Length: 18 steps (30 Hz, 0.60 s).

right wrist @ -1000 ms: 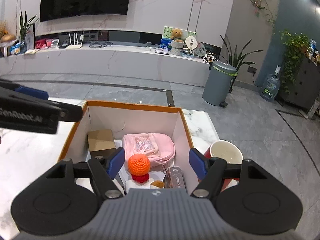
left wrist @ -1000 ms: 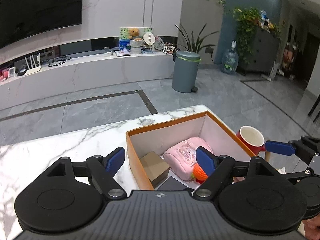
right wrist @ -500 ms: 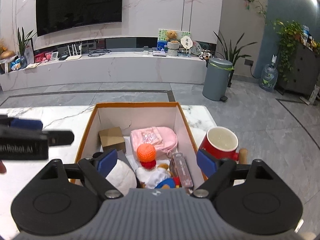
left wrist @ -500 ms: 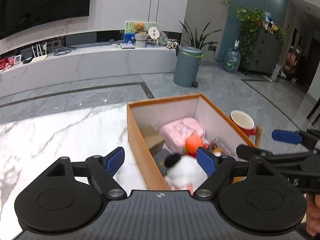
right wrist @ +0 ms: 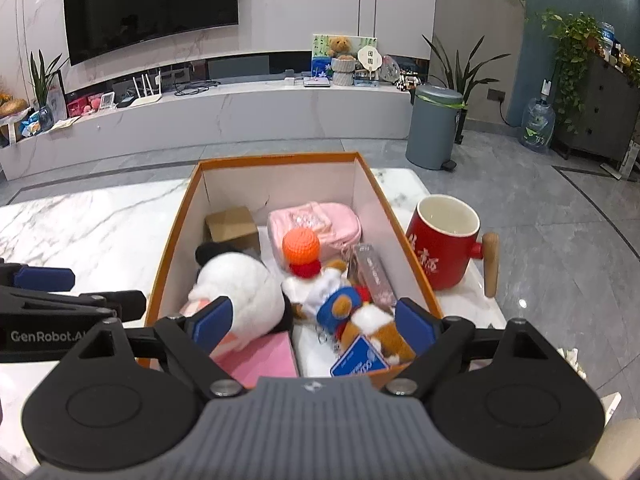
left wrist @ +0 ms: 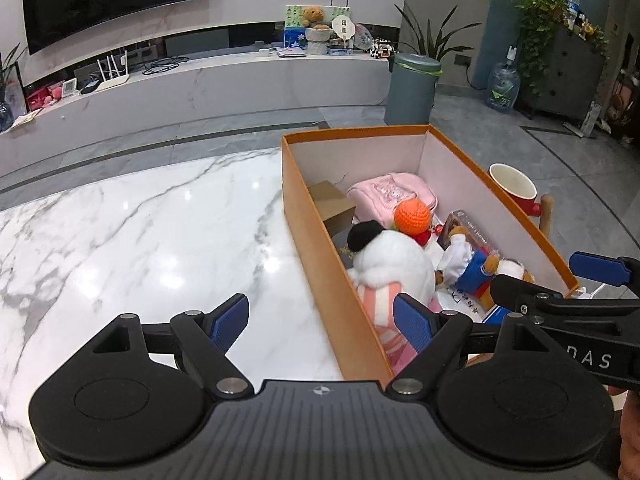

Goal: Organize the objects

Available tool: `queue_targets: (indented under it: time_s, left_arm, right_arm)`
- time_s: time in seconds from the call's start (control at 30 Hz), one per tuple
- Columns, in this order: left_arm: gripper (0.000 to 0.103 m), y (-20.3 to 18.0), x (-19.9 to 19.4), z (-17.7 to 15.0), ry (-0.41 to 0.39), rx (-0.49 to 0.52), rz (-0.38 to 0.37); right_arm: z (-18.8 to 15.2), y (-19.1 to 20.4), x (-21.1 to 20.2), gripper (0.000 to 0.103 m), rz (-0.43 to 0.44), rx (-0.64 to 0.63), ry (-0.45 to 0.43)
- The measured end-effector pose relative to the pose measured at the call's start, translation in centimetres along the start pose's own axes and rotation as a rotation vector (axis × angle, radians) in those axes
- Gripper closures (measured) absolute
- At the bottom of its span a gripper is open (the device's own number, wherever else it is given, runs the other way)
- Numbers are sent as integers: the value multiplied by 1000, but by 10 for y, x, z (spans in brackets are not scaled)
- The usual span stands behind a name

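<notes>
On the white marble table (left wrist: 140, 240) stands an orange cardboard box (right wrist: 170, 236) with white inner walls, open at the top and crowded with things. At its far end lie a small brown carton (right wrist: 232, 226) on the left and a pink zip pouch (right wrist: 316, 224) on the right. Nearer sits a crocheted doll with an orange head (right wrist: 301, 245), and beside it on the right a clear, narrow packet (right wrist: 372, 272). A fluffy white plush toy with a black ear (right wrist: 240, 288) fills the near left part, partly over a pink box (right wrist: 264, 356). A small bear in white and blue clothes (right wrist: 340, 304) lies at the near right, with a blue card (right wrist: 358, 360) just beside it. Outside the box, touching or nearly touching its right wall, is a red mug with a white inside and a wooden handle (right wrist: 444, 240).

Both tools hover at the near end of the box. The left gripper (left wrist: 320, 320) is spread wide astride the box's left wall, gripping nothing. The right gripper (right wrist: 310, 320) has its jaws opening above the toys, its pads clear of them.
</notes>
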<state>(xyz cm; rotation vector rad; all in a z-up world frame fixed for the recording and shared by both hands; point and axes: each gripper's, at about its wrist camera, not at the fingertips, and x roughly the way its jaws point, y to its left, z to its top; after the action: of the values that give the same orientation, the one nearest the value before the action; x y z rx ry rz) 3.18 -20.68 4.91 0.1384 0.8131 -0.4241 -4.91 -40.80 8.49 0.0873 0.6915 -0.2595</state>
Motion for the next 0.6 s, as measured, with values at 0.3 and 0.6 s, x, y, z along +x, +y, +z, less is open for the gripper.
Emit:
queue_targets:
  time_s: [0.3, 0.6]
  left_arm:
    - [7, -10, 2, -10, 20, -2, -3]
    - [7, -18, 6, -12, 36, -25, 9]
  right_arm:
    - [-12, -5, 2, 14, -13, -13, 13]
    - [-13, -7, 0, 14, -28, -57, 6]
